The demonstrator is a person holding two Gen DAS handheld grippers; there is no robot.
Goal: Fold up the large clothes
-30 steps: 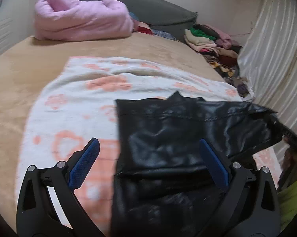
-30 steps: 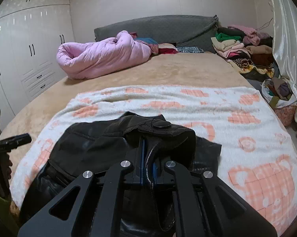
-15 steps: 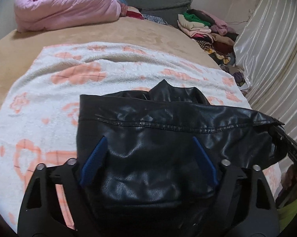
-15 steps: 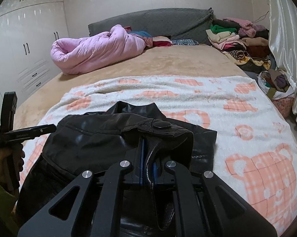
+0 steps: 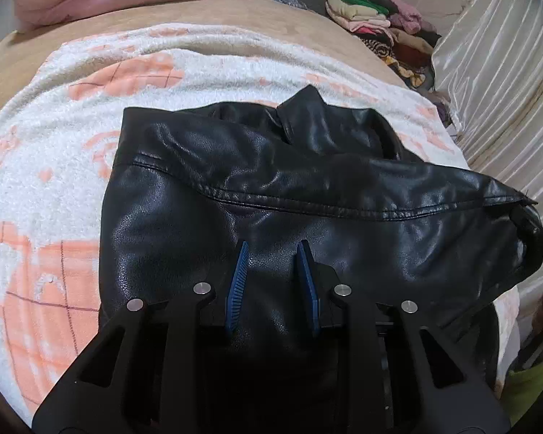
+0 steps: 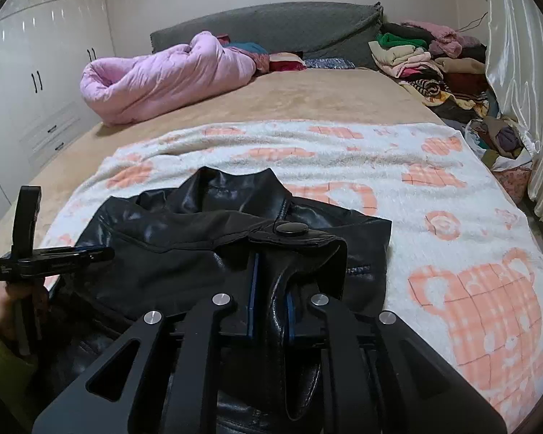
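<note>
1. A black leather jacket (image 5: pixel 307 188) lies on a white blanket with orange bears (image 6: pixel 452 224), near the blanket's near edge; this jacket is the landmark.
2. Left of the jacket, a broad strip of bare blanket runs out to its left edge, with tan bedcover (image 6: pixel 307 97) beyond.
3. The left gripper (image 5: pixel 271 256) sits over the jacket's near panel, its blue pads (image 5: pixel 237 282) closing with leather bulging between them; whether they pinch it yet I cannot tell.
4. The right gripper (image 6: pixel 269 282) clamps a fold of the jacket's edge beside a snap button (image 6: pixel 291 229), its jaws easing apart, leather between them.
5. Right of the jacket, open blanket reaches the bed's side.
6. Beyond the jacket: a rolled pink quilt (image 6: pixel 163 76), a grey headboard (image 6: pixel 289 29), a heap of clothes (image 6: pixel 434 65).
7. Far left are white wardrobes (image 6: pixel 36 72); far right, a pale curtain (image 5: pixel 506 83).
</note>
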